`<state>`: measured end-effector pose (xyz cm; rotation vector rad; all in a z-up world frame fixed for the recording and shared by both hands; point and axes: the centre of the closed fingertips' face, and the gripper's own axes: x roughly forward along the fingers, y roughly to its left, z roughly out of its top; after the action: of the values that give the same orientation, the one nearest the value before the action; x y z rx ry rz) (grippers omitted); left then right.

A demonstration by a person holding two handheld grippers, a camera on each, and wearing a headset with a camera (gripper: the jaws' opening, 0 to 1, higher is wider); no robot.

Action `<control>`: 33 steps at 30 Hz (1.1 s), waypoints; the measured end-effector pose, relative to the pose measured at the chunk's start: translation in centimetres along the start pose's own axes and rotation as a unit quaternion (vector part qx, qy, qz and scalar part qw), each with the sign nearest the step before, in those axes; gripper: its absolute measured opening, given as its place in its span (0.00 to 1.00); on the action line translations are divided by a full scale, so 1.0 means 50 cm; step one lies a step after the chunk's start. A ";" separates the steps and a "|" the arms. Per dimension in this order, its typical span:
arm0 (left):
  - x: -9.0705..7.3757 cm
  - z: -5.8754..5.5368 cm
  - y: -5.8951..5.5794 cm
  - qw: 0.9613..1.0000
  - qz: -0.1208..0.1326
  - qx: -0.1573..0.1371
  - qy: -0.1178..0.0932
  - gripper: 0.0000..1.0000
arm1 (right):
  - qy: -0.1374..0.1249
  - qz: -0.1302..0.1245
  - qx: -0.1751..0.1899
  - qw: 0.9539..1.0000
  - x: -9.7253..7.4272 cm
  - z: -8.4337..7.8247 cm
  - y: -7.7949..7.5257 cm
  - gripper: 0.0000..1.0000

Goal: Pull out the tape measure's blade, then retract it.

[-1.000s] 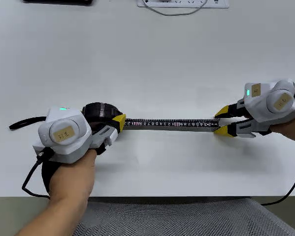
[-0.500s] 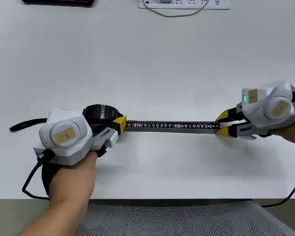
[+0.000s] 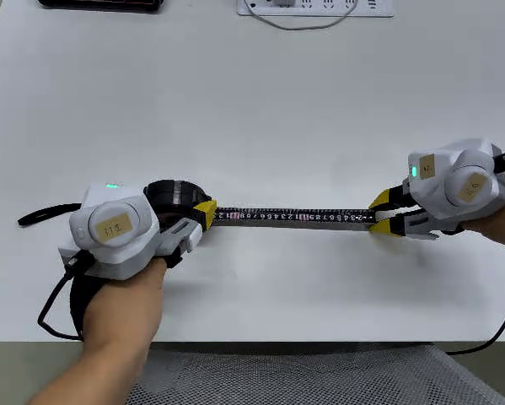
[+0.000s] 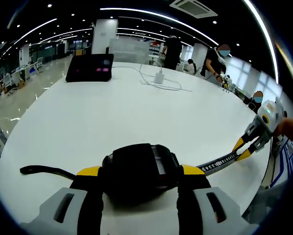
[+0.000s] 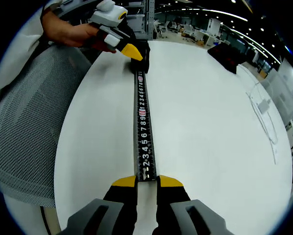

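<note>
Stretching between left tongs (image 4: 141, 171) and right tongs (image 3: 379, 213): blade (image 3: 294, 217) (case (image 3: 169, 194) left).

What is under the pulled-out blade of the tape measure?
Bare white table lies beneath the blade; whether the blade rests on it or hangs just above, I cannot tell. The blade's tip is covered by the right hand-held gripper, which is shut on it.

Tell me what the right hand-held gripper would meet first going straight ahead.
Following the blade it pinches, the right hand-held gripper would probably reach the tape measure case first.
</note>
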<state>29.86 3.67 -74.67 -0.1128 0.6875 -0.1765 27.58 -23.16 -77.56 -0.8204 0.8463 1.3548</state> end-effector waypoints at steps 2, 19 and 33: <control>-0.001 0.000 -0.001 1.000 -0.001 0.001 0.001 0.56 | 0.000 0.000 0.001 1.000 -0.001 -0.001 0.000 0.10; -0.006 0.000 -0.004 1.000 -0.008 -0.009 -0.002 0.56 | -0.018 0.001 0.005 1.000 0.006 0.031 -0.007 0.10; -0.008 0.001 -0.001 1.000 -0.015 -0.016 -0.005 0.56 | -0.028 0.011 0.007 1.000 0.025 0.061 -0.002 0.10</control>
<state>29.58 3.72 -74.35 -0.1542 0.6788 -0.1937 27.85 -19.91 -77.20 -0.7597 0.8226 1.3833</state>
